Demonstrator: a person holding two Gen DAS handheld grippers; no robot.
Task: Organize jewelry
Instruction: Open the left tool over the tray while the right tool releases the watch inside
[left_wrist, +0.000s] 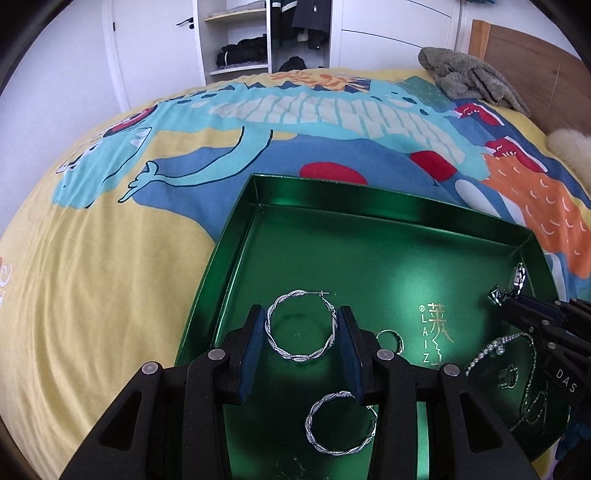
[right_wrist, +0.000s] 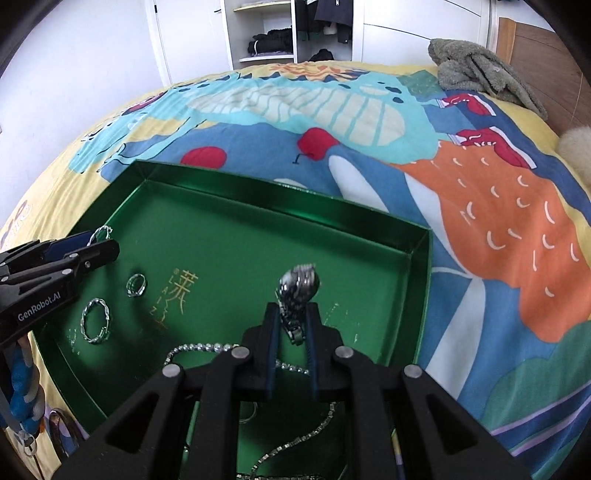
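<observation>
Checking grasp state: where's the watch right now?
The watch is pinched in the right gripper, above the green tray's right half, beyond the chain.

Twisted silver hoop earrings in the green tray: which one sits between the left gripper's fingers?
The farther twisted silver hoop earring, framed by the left gripper; its twin lies nearer the camera.

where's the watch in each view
Left wrist view: the watch is at the far right edge, inside the green tray, pinched in the right hand-held gripper.
Right wrist view: the watch is at centre, clamped between the right hand-held gripper's fingers.
Shared landmark: the gold lettering on the tray floor.
</observation>
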